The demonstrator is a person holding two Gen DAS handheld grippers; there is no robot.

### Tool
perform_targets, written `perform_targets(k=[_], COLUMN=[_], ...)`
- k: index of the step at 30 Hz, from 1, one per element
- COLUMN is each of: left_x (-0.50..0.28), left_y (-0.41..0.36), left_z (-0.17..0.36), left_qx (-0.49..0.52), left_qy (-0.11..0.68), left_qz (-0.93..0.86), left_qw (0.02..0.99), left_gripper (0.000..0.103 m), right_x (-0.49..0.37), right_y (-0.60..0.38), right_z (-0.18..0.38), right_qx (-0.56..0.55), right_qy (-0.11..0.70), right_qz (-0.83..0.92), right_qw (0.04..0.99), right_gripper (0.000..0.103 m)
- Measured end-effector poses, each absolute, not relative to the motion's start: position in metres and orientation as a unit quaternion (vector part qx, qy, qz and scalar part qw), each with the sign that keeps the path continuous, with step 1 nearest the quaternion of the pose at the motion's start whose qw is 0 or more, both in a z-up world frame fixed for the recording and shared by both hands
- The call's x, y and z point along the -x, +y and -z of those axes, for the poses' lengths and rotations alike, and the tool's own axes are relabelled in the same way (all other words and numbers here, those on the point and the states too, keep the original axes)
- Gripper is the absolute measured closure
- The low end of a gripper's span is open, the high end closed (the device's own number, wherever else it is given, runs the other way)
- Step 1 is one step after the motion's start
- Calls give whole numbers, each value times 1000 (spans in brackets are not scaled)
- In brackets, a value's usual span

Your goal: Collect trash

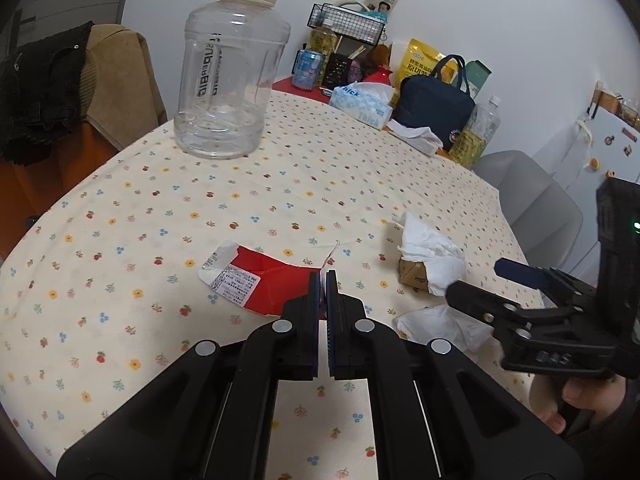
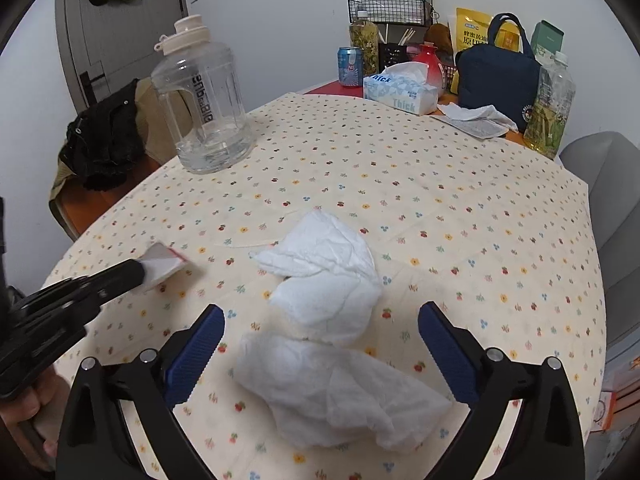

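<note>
White crumpled tissue (image 2: 320,272) lies near us on the worktop (image 2: 460,184), light and soft; we pinch its bulging middle. Our right tool (image 2: 320,356) gapes wide around it, untouching. Our left tool (image 1: 323,280) is clamped on the red wrapper (image 1: 256,284).

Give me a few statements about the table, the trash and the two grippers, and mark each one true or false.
1. The left gripper is shut on the flattened red and white paper carton. True.
2. The right gripper is shut on a crumpled white tissue. False: its jaws stand wide open either side of the tissue, not touching it.
3. The large clear plastic water jug with the cream lid lies on its side. False: it stands upright.
4. The flowered cream tablecloth covers the table. True.
5. A blue tissue box sits at the far end of the table. True.
</note>
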State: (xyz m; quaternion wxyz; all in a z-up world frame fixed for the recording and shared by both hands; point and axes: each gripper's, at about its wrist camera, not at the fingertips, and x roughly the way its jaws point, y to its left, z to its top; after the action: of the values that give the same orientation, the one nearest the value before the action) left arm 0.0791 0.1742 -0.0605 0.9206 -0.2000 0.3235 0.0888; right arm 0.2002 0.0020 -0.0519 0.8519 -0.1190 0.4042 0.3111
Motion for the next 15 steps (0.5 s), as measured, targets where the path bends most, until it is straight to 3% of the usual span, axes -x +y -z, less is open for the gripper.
perform_targets(k=[2,4,6,9,11,15], left_x=[-77,-74,-71,-70,-69,-70], left_y=[176,177,178,180,178,169], left_z=[60,60,59,59,58,57], left_qx=[201,202,203,205,206,206], left_qy=[322,321,319,317,317,315], left_qz=[-91,-92,-93,-94,-93,-82], left_qw=[921,921,921,921,921,923], left_gripper=[99,99,99,99,99,99], right_x=[-204,-208,-211,-209,-208,-198], right_y=[10,15,16,9,1,-16], right_z=[55,59,64,67,66,57], right_qx=[130,134,132,131,122,108], right_qy=[402,405,417,418,420,408], right_qz=[-312,-311,-311,-304,-305,-304], right_qw=[851,849,844,846,846,854], right_gripper=[9,23,57,85,92,95])
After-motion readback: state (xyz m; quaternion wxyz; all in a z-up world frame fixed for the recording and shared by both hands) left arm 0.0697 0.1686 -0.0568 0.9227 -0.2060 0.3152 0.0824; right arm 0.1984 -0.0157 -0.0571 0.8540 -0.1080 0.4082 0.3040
